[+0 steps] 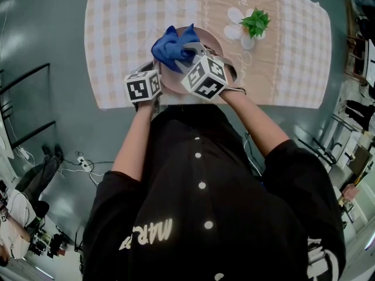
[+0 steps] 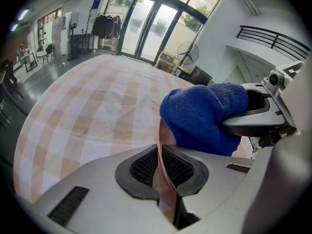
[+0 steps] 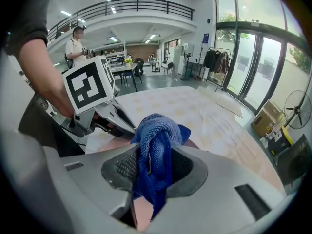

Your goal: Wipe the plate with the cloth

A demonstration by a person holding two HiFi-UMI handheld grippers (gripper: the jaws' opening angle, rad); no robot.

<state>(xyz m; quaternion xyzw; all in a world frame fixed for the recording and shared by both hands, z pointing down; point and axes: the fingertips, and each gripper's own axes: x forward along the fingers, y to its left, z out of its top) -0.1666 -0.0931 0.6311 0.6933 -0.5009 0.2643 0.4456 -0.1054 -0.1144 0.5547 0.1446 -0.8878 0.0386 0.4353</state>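
A pinkish-brown plate (image 1: 206, 42) lies near the front edge of the checked tablecloth. My left gripper (image 2: 161, 172) is shut on the plate's rim (image 2: 163, 145), seen edge-on between its pads. My right gripper (image 3: 153, 172) is shut on a bunched blue cloth (image 3: 155, 145), which rests over the plate's left part (image 1: 171, 47). In the left gripper view the blue cloth (image 2: 207, 113) fills the right side, with the right gripper's jaws behind it. The plate (image 3: 114, 143) shows faintly under the cloth in the right gripper view.
A small green plant in a white pot (image 1: 254, 25) stands on the cloth-covered table (image 1: 117, 40) to the right of the plate. The table's front edge is just in front of my body. Glass doors and a fan (image 2: 187, 52) are beyond the table.
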